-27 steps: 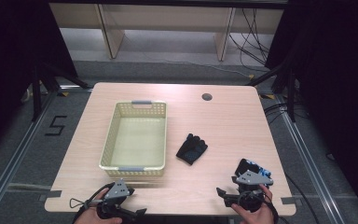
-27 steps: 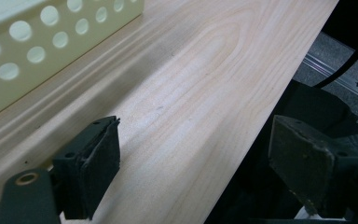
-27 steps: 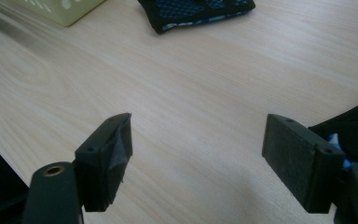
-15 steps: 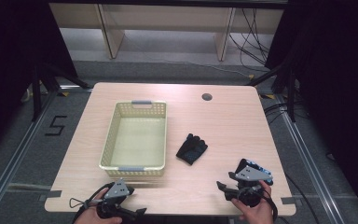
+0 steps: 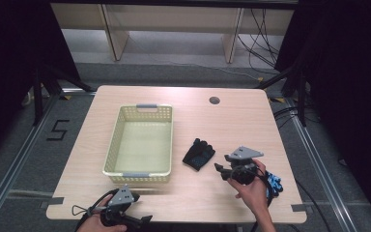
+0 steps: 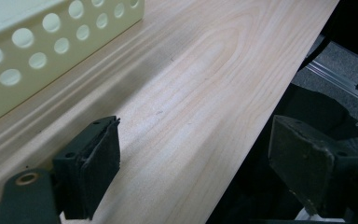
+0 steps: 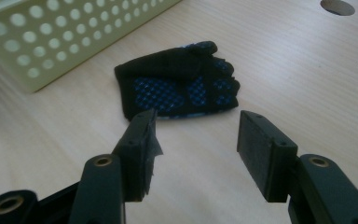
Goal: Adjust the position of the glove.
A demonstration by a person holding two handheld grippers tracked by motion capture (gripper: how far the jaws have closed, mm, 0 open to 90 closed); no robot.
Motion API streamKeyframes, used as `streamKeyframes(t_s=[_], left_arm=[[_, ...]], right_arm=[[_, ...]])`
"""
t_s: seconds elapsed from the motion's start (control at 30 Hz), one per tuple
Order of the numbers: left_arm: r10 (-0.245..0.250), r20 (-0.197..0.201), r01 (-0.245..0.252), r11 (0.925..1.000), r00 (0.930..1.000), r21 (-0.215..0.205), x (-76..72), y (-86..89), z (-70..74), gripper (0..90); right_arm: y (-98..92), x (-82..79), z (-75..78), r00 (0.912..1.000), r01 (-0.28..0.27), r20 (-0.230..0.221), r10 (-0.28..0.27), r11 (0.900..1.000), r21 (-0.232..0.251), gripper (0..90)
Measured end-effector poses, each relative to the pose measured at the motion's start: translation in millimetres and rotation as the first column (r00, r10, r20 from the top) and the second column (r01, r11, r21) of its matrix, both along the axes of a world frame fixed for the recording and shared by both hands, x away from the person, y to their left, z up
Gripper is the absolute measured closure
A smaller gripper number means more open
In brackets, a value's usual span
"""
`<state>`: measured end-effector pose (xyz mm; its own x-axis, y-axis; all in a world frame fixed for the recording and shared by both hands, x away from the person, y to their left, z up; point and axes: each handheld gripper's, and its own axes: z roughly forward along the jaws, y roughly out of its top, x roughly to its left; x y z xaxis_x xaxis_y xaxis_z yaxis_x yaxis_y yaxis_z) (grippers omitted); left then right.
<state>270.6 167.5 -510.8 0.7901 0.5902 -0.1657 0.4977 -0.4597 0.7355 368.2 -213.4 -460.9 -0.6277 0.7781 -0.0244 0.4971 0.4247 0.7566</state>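
Table scene, early stage. The right gripper (image 7: 193, 140), jaws apart and empty, points at the black glove (image 5: 198, 154) lying flat on the table (image 5: 241, 121), just beside the basket (image 5: 138, 171) and outside it. A 2nd glove (image 5: 273, 182) lies by the right hand. The left gripper (image 6: 196, 172) rests at the near edge, jaws apart, empty. Judged: nothing is basketed yet; grasping and placing remain.

The worktop (image 5: 251, 121) is light wood with a round hole (image 5: 214, 100) near its far edge. A basket (image 5: 113, 145) sits on it. Right of the basket lies a glove (image 5: 198, 154). Further right, at the edge, lies another glove (image 5: 273, 182).
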Motion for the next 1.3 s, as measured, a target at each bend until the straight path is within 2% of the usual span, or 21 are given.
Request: streamKeyframes(t_s=[0.03,0.13,0.23,0.3,0.37,0.43,0.53,0.6,0.67,0.7,0.77,0.87,0.9,0.97,1.03,1.07,1.1,1.13,1.2,1.23,1.3], left_arm=[[0.014,-0.014,-0.014,0.9999,0.9998,-0.008,-0.8,-0.5,-0.4,16.3],[0.014,-0.016,-0.014,0.9999,0.9998,-0.008,-0.7,-0.5,-0.5,16.3],[-0.002,0.0,0.002,1.0,1.0,-0.002,-0.1,0.1,0.2,16.3],[0.014,-0.018,-0.015,0.9998,0.9997,-0.016,-1.1,-0.5,-0.1,16.3],[0.015,-0.02,-0.015,0.9997,0.9997,-0.017,-1.1,-0.5,-0.2,16.3],[0.01,-0.011,-0.01,0.9999,0.9999,-0.012,-0.8,-0.2,0.2,16.3],[0.013,-0.02,-0.013,0.9997,0.9997,-0.019,-1.3,-0.8,0.1,16.3],[0.013,-0.016,-0.013,0.9999,0.9998,-0.011,-0.9,-0.3,0.3,16.4],[0.011,-0.017,-0.011,0.9998,0.9998,-0.018,-0.5,-0.4,0.3,16.3],[0.015,-0.018,-0.016,0.9996,0.9997,-0.023,-1.1,-0.5,0.7,16.3],[0.015,-0.013,-0.015,0.9997,0.9998,-0.019,-0.7,-0.1,0.6,16.3],[0.01,-0.004,-0.01,0.9996,0.9999,-0.026,-0.6,-0.3,1.0,16.3],[-0.007,0.003,0.007,1.0,1.0,0.004,1.1,2.1,1.9,16.3],[-0.006,0.004,0.006,1.0,1.0,0.004,0.7,2.3,1.9,16.3],[0.001,0.005,-0.001,1.0,1.0,0.001,0.9,1.7,1.6,16.3],[0.007,0.0,-0.007,0.9997,1.0,-0.023,-0.5,0.6,1.9,16.3],[0.001,0.001,-0.001,0.9999,1.0,-0.016,0.0,1.3,2.4,16.3],[-0.001,0.002,0.001,1.0,1.0,-0.007,0.4,1.8,2.5,16.3],[0.002,0.0,-0.002,0.9999,1.0,-0.017,-0.5,1.1,2.0,16.3],[0.001,0.003,-0.001,0.9999,1.0,-0.017,-0.5,1.0,2.2,16.3],[0.013,-0.005,-0.013,0.9995,0.9999,-0.028,-1.2,0.0,1.9,16.3]], right_arm=[[3.9,5.8,-0.7,1.0,-0.002,0.007,0.002,1.0,-0.012,49.5],[10.9,16.3,-1.2,0.9999,-0.015,0.001,0.015,1.0,-0.028,51.8],[21.4,28.7,-3.8,0.999,-0.016,-0.043,0.014,0.999,-0.039,56.9],[27.6,40.8,-8.8,0.9974,-0.035,-0.065,0.031,0.997,-0.067,59.8],[29.6,47.8,-12.7,0.998,-0.038,-0.053,0.034,0.997,-0.074,61.1],[31.0,52.3,-14.1,0.9962,-0.028,-0.084,0.023,0.998,-0.06,62.6],[32.0,57.0,-18.9,0.9971,-0.025,-0.073,0.021,0.998,-0.061,63.9],[32.3,61.5,-21.6,0.9962,-0.034,-0.082,0.027,0.997,-0.074,64.3],[34.0,63.4,-23.4,0.9956,-0.026,-0.092,0.021,0.998,-0.062,64.7],[35.3,65.7,-25.6,0.9973,-0.024,-0.07,0.02,0.998,-0.056,64.8],[37.1,67.6,-23.7,0.9949,-0.039,-0.096,0.031,0.996,-0.082,64.8],[44.3,70.5,-26.4,0.9953,-0.034,-0.093,0.027,0.997,-0.069,64.6],[48.2,72.3,-26.6,0.9929,-0.033,-0.116,0.025,0.997,-0.07,64.6],[50.4,74.9,-29.3,0.9905,-0.032,-0.136,0.021,0.996,-0.083,64.6],[50.4,76.6,-31.3,0.9912,-0.038,-0.13,0.026,0.995,-0.097,64.6],[50.5,78.0,-33.8,0.989,-0.051,-0.144,0.035,0.993,-0.106,64.7],[51.3,78.3,-35.2,0.9868,-0.043,-0.16,0.025,0.993,-0.109,65.0],[51.1,78.6,-38.1,0.9869,-0.041,-0.159,0.024,0.994,-0.101,66.0],[49.1,78.6,-39.9,0.9851,-0.026,-0.172,0.012,0.996,-0.08,67.7],[46.7,77.9,-41.7,0.9852,-0.01,-0.172,0.001,0.999,-0.051,68.3],[47.3,76.7,-41.3,0.9837,0.0,-0.179,-0.008,0.999,-0.046,68.9]])
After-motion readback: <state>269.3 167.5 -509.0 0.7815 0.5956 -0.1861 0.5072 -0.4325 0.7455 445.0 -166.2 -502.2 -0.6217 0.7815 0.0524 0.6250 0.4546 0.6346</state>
